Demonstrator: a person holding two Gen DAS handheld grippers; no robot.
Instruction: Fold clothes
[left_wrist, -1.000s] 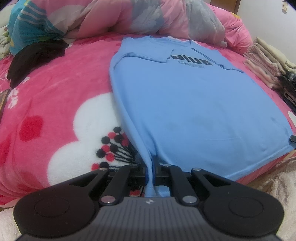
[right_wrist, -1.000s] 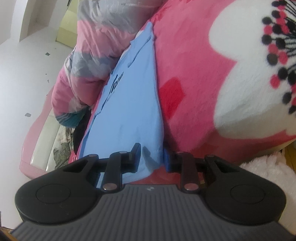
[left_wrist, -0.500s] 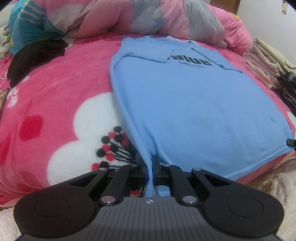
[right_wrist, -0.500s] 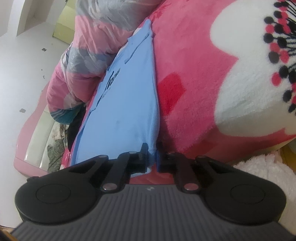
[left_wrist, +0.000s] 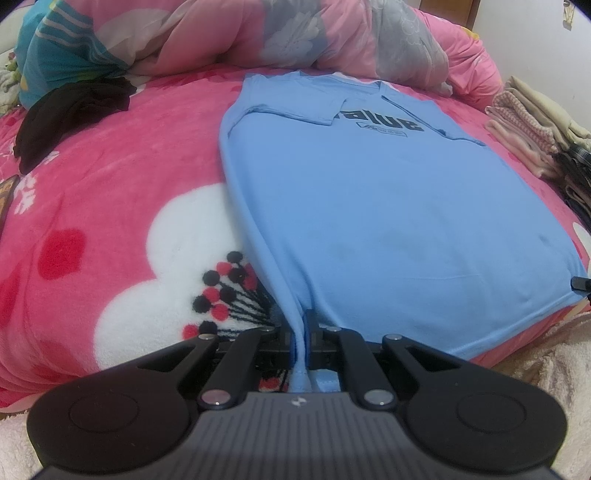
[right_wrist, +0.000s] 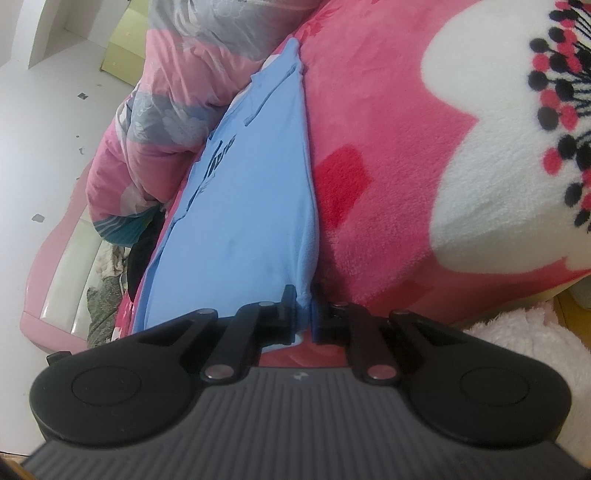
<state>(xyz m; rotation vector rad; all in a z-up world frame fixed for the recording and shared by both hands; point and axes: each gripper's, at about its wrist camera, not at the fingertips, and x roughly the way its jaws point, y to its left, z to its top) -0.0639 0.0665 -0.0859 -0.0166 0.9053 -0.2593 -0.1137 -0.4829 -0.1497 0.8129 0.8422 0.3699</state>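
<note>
From the left wrist camera, a light blue T-shirt (left_wrist: 388, 206) lies flat on a pink fleece blanket (left_wrist: 110, 206) printed with a big white flower. Black lettering across the chest reads "alue", its first letter covered by the folded-in sleeve; smaller print in a box beneath it is too fine to read. The shirt's long axis runs away from the camera, collar at the far end against a heaped pink and grey quilt (left_wrist: 295, 33), hem at the near bed edge. The left gripper (left_wrist: 303, 339) is pressed together on the hem's near left corner, the cloth bunched into a ridge between the pads. A black garment (left_wrist: 70, 114) lies crumpled at far left, and a stack of folded clothes (left_wrist: 532, 136) sits at the right edge.

From the right wrist camera, the same T-shirt (right_wrist: 251, 206) is seen from its other side, stretching away up the bed toward the quilt (right_wrist: 177, 110), with the black print visible edge-on and unreadable. The right gripper (right_wrist: 303, 306) has just been closing and now pinches the hem's other corner, fabric squeezed between its pads. The blanket (right_wrist: 406, 184) fills the right side.
</note>
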